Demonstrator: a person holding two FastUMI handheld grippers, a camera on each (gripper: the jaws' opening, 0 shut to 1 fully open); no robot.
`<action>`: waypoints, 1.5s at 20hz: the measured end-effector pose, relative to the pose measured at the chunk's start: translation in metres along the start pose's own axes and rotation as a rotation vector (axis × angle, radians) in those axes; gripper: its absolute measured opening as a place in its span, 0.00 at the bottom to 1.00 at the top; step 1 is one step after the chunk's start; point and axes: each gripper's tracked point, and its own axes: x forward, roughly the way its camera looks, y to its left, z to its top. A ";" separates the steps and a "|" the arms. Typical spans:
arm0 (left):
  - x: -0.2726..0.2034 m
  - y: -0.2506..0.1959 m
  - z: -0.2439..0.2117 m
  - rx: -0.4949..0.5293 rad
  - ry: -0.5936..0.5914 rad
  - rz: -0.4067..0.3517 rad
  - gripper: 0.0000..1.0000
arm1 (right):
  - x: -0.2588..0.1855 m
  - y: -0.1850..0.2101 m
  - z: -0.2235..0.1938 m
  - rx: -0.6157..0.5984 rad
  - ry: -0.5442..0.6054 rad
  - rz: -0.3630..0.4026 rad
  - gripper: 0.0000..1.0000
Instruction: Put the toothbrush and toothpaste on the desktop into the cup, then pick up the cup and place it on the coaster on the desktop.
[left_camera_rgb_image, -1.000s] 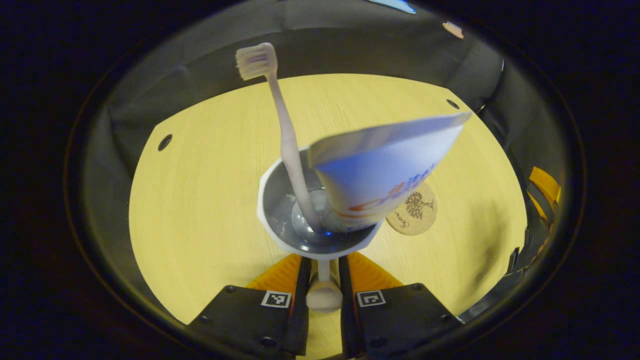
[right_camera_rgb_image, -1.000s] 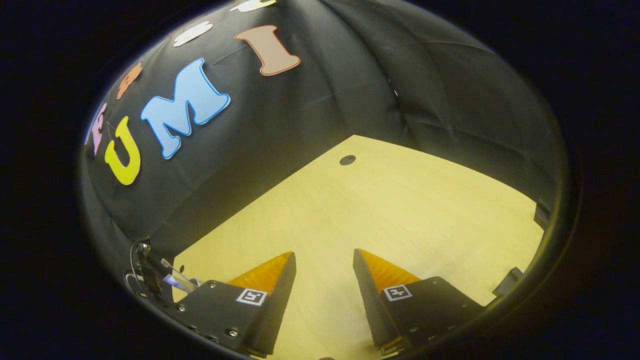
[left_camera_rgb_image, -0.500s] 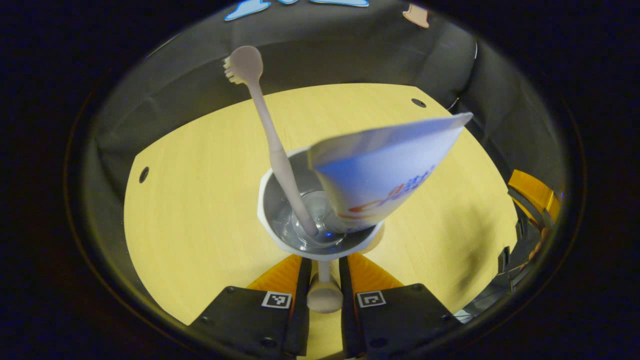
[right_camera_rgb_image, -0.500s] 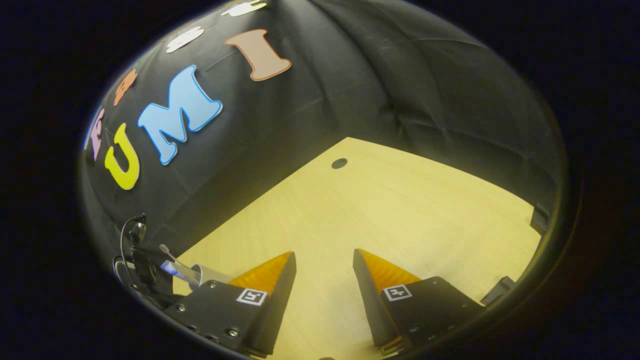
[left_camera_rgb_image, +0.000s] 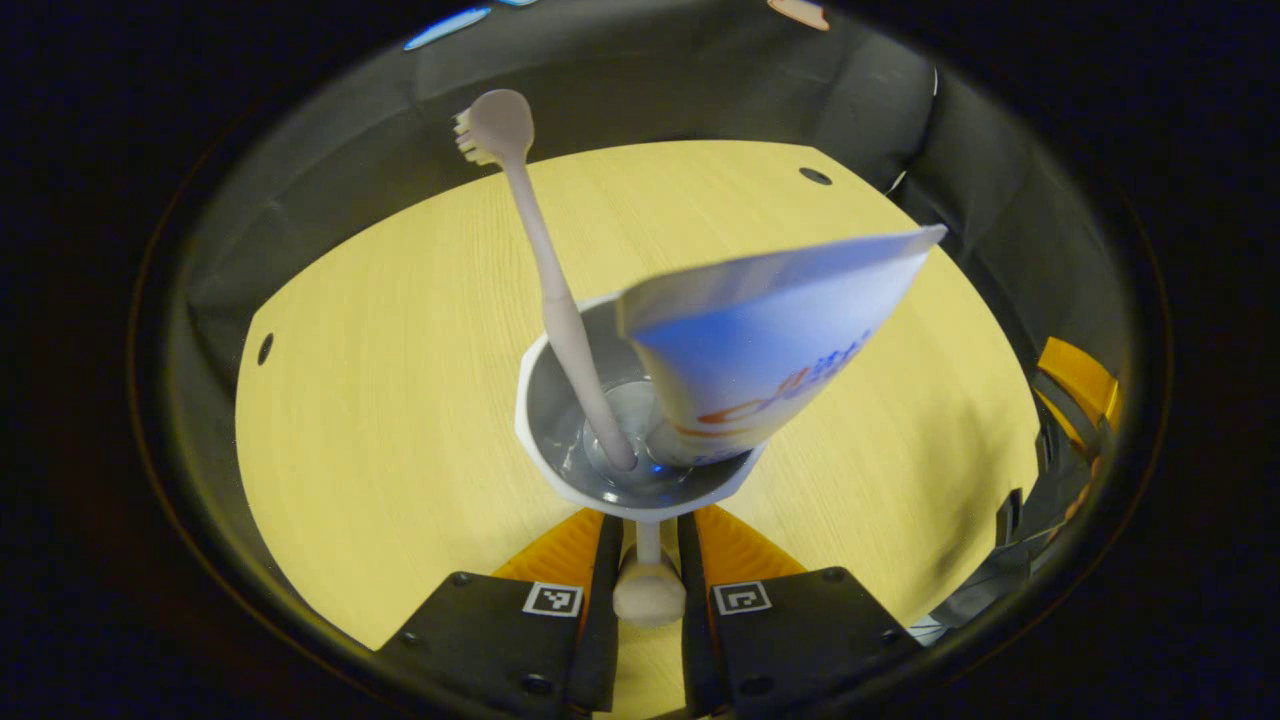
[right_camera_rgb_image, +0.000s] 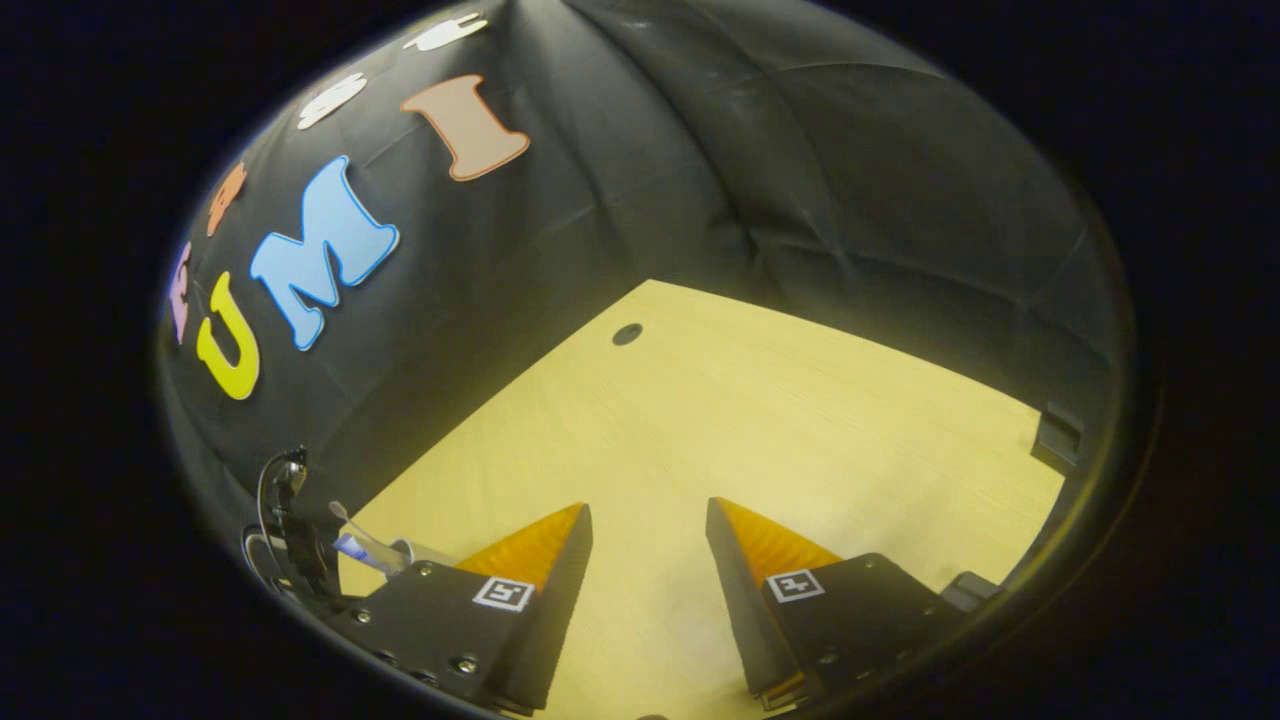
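White plastic cup, held by its handle; I have the left gripper clenched on that handle, both fingers pressing it from either side. Cup sits directly ahead of the fingers, over the middle of the pale wooden desktop; whether its base touches the wood I cannot tell.

Contents, item one: toothbrush, handle end down in the cup, leaning to the far left, bristle head up against the dark booth wall.

Contents, item two: toothpaste, cap end down, wide crimped end fanning out over the right of the rim.

Coaster: I see none from the left gripper view; I judge it may lie under the cup, hidden by it, but I cannot confirm.

Right gripper: fingers released, parted, nothing between them, over bare desktop near the far corner. Its body and one finger show at the right edge of the left gripper view.

Step in hand, as I judge it: setting the loaded cup on the coaster. Handling note: I should keep the cup upright and lower it straight and slowly, since both items stand tall and top-heavy and a tilt could tip them out. Centre the base, feel it seat, and only then ease the fingers off the handle.
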 end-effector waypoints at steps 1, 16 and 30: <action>-0.001 0.001 -0.002 -0.006 0.000 0.009 0.38 | 0.000 -0.001 0.001 0.000 0.004 0.002 0.69; -0.141 0.024 0.012 -0.153 -0.349 0.044 0.73 | -0.036 0.145 0.001 -0.290 0.001 0.294 0.69; -0.465 0.080 0.070 -0.193 -1.116 0.223 0.72 | -0.174 0.282 0.084 -0.525 -0.364 0.545 0.69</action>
